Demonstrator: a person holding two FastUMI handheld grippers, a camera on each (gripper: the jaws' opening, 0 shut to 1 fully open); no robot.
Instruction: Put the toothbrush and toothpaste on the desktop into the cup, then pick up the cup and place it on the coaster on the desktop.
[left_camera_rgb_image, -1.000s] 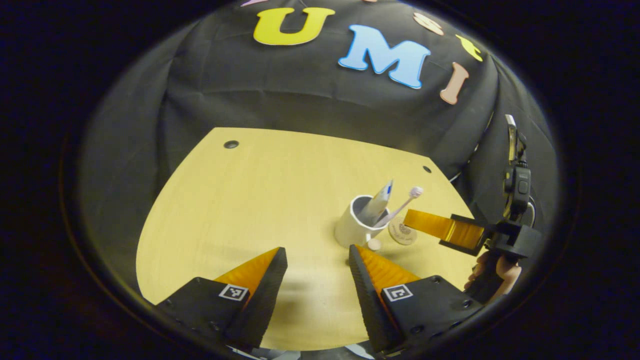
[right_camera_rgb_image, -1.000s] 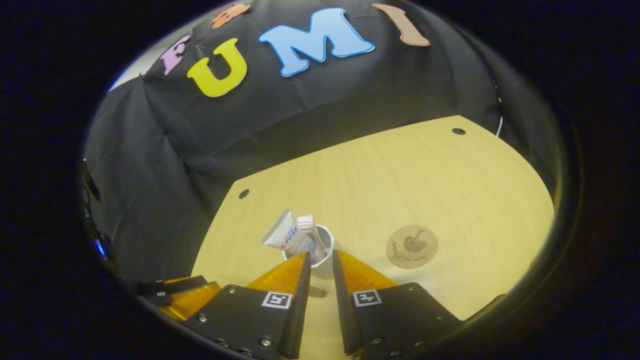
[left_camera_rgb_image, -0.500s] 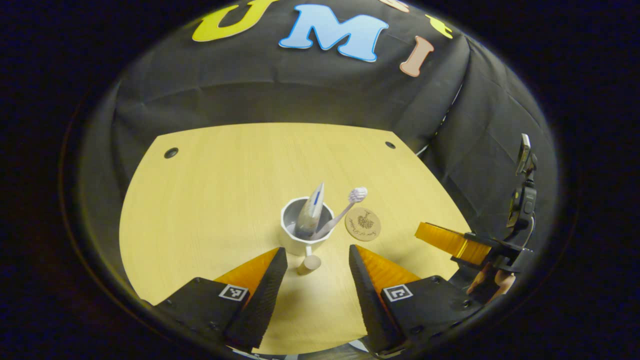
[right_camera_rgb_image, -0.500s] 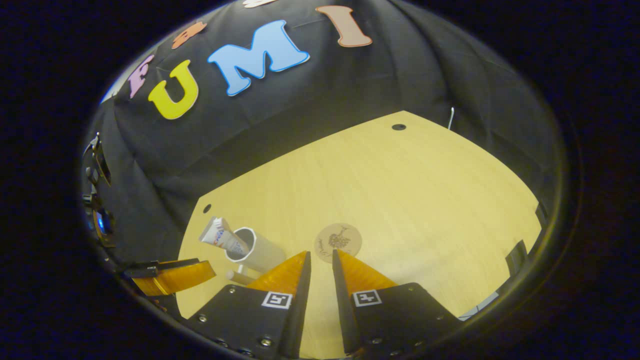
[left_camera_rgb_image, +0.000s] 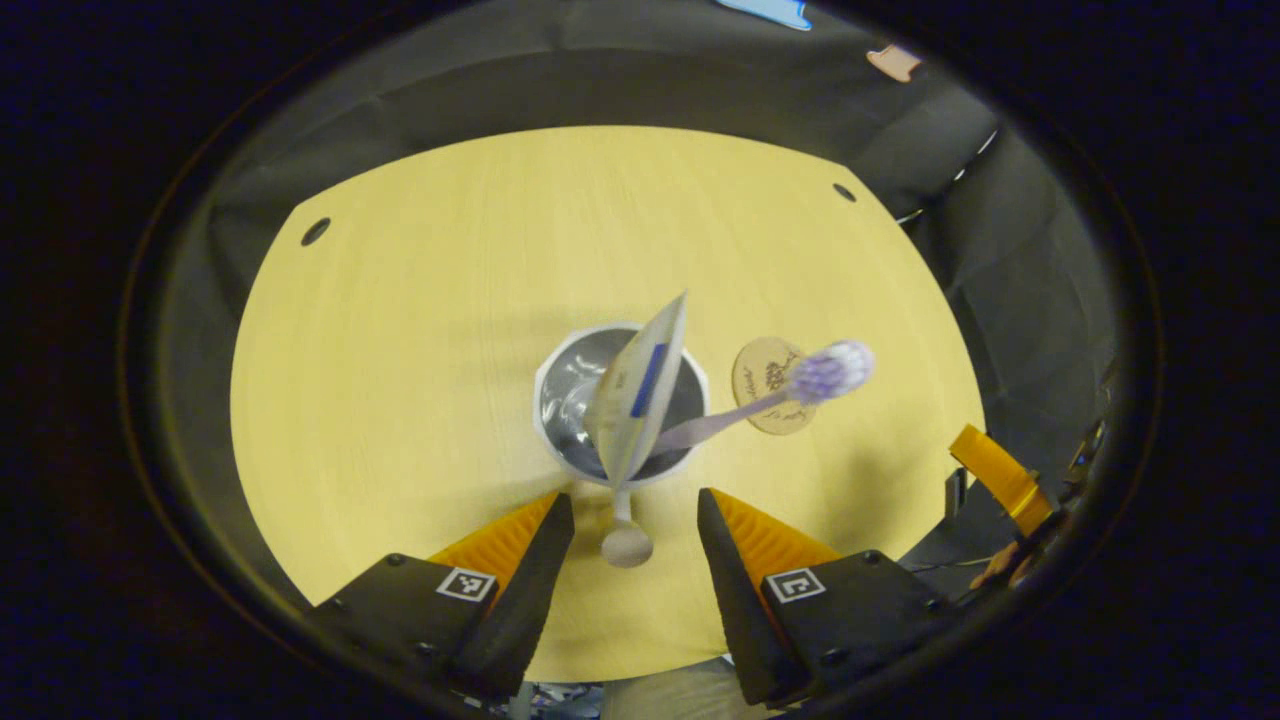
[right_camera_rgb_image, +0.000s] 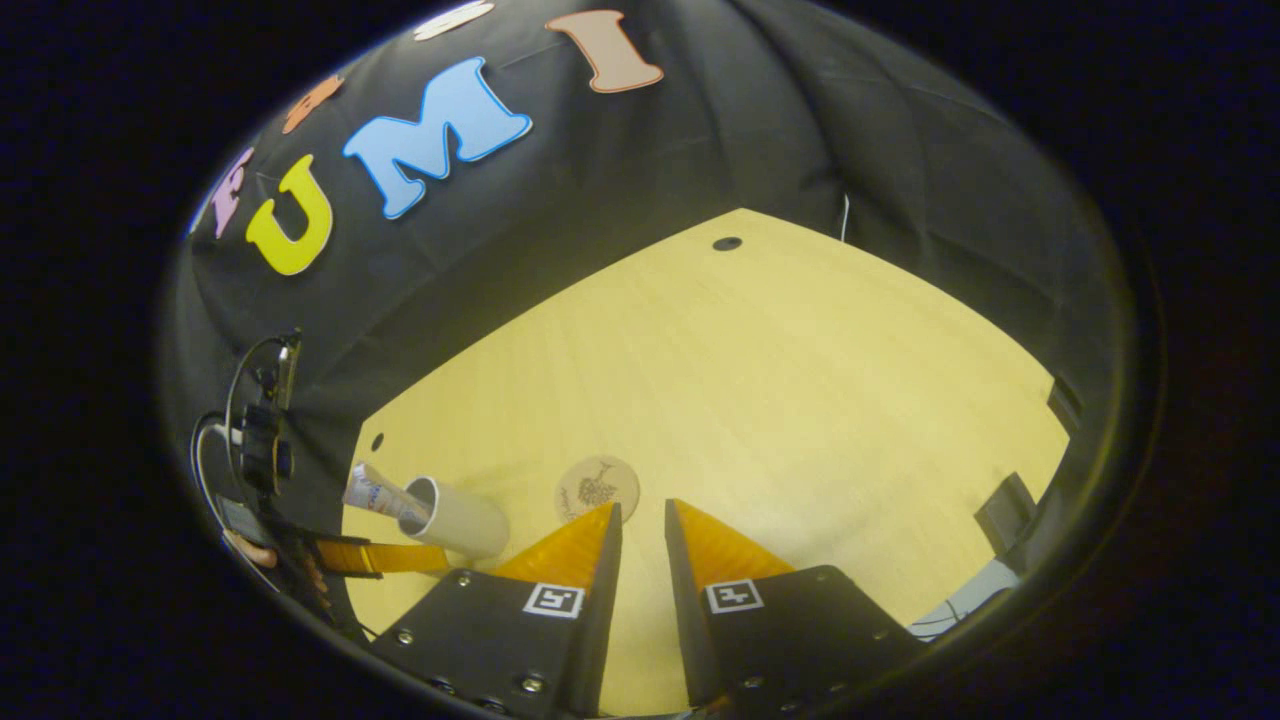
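Left tongs stand wide, straddling the cup handle; toothpaste and toothbrush lean inside. Coaster lies just right of the cup on the surface, partly covered by the brush head. Right tongs narrow, empty.

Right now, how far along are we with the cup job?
Done: toothpaste and toothbrush stand in the cup. In hand: the open left gripper flanks the cup's handle, not gripping. Left: grasp the cup and set it on the coaster beside it.

Right tongs nearly closed, empty – coaster just ahead, cup with toothpaste leftward
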